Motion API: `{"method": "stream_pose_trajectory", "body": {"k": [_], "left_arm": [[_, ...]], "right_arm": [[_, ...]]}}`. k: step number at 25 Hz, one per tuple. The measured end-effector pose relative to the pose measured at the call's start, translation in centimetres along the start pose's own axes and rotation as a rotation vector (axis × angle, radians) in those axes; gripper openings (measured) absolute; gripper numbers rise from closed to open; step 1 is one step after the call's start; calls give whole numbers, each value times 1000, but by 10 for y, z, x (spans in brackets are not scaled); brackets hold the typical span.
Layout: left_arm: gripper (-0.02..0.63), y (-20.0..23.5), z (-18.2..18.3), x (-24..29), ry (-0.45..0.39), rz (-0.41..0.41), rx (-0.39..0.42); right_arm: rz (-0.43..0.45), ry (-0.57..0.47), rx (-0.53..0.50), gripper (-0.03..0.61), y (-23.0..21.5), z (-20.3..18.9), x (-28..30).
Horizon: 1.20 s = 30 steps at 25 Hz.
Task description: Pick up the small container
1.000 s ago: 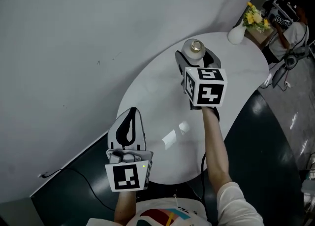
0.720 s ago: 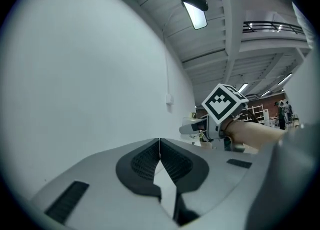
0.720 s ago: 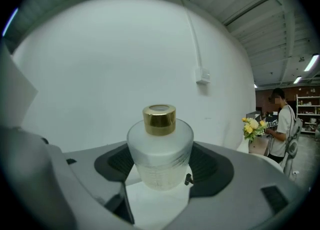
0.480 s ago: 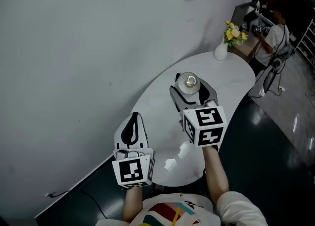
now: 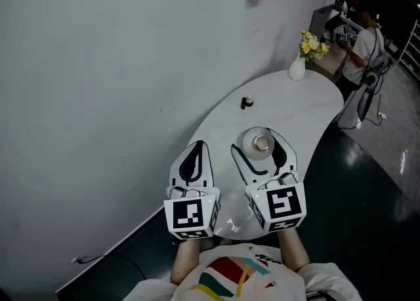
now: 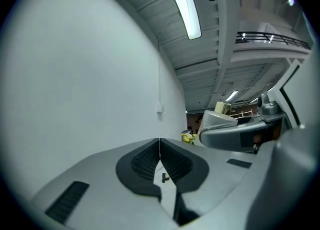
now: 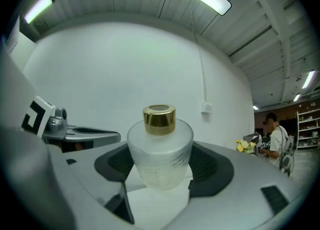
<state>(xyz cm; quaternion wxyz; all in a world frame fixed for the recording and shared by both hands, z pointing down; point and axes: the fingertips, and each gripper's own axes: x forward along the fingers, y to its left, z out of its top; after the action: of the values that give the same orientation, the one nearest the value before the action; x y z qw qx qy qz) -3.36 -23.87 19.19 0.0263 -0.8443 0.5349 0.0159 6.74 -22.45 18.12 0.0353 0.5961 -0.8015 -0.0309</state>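
The small container [image 5: 260, 142] is a frosted white jar with a gold cap. My right gripper [image 5: 257, 143] is shut on it, one dark pad on each side, and holds it upright above the white table [image 5: 308, 109]. In the right gripper view the jar [image 7: 160, 146] fills the middle between the pads of the right gripper [image 7: 161, 168]. My left gripper [image 5: 197, 150] hovers just left of it, shut with nothing in it. In the left gripper view that gripper [image 6: 159, 150] has its pads meeting, and the held jar [image 6: 223, 108] shows to the right.
A small dark object [image 5: 247, 102] stands on the table beyond the grippers. A white vase of yellow flowers [image 5: 298, 63] is at the table's far end. A grey wall [image 5: 118, 63] runs along the left. A person [image 5: 362, 34] stands at the back right near cluttered equipment.
My right gripper has drawn back toward me with the jar in it, leaving the far part of the table. The left gripper stays shut and now sits close beside it.
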Motion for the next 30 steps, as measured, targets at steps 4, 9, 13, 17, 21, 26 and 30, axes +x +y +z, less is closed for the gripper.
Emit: {"method": "stream_pose_trajectory", "body": {"k": [4,9,13,17,21,26,30], "left_arm": [[18,-17,6,-3,-12,-43,18],[18,-32,11,-2,-24,-100,-13],[18,-33,10,1,-21,-101,1],[18,-36,7,1,-10,-101,5],[18,-40,4,3,-11,-118,-25],[18,-37,6,5,-16,-109,-28],[18,-35,1,7,-9,-104,-21]], "right_arm": [[-48,-18,20,341,-6,-5,-18],[-62,6,47,341,-12,-17,-27],[-77,17,37,341,-16,-24,-27],[-80,25,40,341,-19,-26,-27],[-86,42,52,341,-24,-33,-26],[-88,42,51,341,-27,-32,-23],[-86,41,43,341,-27,-32,-20]]}}
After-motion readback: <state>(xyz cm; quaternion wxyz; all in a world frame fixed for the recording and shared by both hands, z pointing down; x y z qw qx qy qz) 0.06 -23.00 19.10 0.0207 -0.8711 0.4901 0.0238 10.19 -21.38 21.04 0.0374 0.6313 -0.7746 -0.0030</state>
